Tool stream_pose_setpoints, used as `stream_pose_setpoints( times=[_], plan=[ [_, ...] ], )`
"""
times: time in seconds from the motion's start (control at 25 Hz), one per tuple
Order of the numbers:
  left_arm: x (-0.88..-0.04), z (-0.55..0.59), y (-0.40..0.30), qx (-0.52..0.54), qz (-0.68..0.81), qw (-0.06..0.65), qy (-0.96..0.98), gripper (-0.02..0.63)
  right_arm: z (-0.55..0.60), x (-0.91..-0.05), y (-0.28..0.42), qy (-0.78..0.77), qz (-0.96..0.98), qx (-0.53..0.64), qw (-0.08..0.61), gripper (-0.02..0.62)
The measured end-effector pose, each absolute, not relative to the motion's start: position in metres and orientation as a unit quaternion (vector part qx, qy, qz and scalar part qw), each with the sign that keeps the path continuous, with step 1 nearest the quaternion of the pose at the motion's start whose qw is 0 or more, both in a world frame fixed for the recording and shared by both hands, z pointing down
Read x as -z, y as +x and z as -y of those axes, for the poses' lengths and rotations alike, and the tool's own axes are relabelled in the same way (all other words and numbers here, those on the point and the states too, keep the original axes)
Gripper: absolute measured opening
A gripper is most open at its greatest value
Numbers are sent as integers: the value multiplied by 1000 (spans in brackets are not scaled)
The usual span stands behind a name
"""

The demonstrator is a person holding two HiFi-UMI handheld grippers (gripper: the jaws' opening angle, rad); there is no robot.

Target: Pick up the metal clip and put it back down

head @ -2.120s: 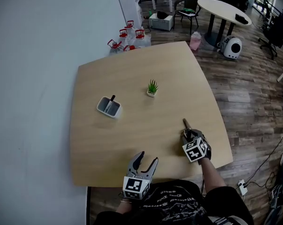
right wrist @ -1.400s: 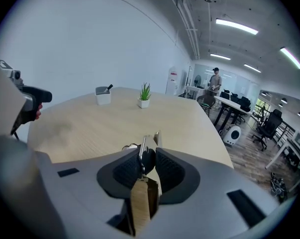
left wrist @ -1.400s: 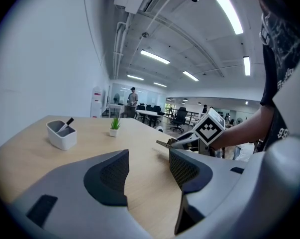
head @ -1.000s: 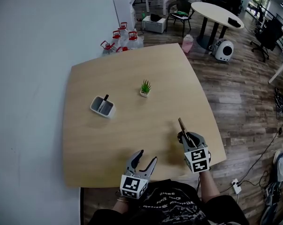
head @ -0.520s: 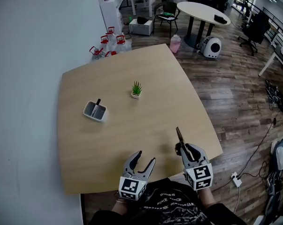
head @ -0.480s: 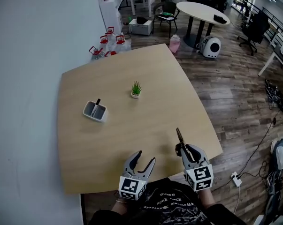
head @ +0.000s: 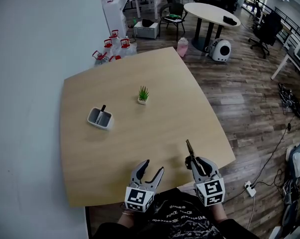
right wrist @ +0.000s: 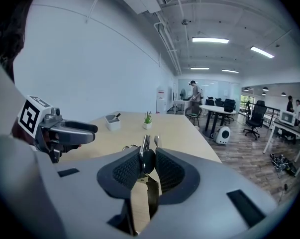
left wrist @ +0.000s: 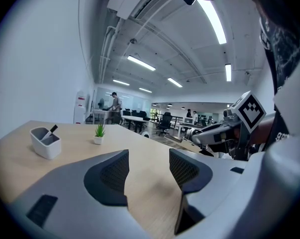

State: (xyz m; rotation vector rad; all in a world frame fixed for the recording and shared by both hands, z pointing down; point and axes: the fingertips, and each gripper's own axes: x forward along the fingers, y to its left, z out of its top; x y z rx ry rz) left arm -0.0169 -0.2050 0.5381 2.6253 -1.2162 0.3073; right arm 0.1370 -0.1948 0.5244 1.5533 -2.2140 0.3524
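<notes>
Jaws of the right gripper (head: 195,161) pinch the metal clip (head: 189,147) over the bench (head: 130,133); the left gripper's (head: 153,166) jaws stand spread, empty.

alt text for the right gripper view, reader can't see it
The right claw is shut on a slim metal clip that pokes forward over a pale wooden table. Farther back stand a small green potted plant and a white rectangular holder; the left claw shows at left.

Matt wood table (head: 140,133); glossy metal clip (right wrist: 146,152).
</notes>
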Motion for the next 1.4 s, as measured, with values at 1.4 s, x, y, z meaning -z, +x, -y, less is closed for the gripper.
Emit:
stream_pose_setpoints(
  times=[1.4],
  plan=[
    [-546,216,-100,-118,566,134,805,261,317,-562,18,331,887,22,322,92]
  ],
)
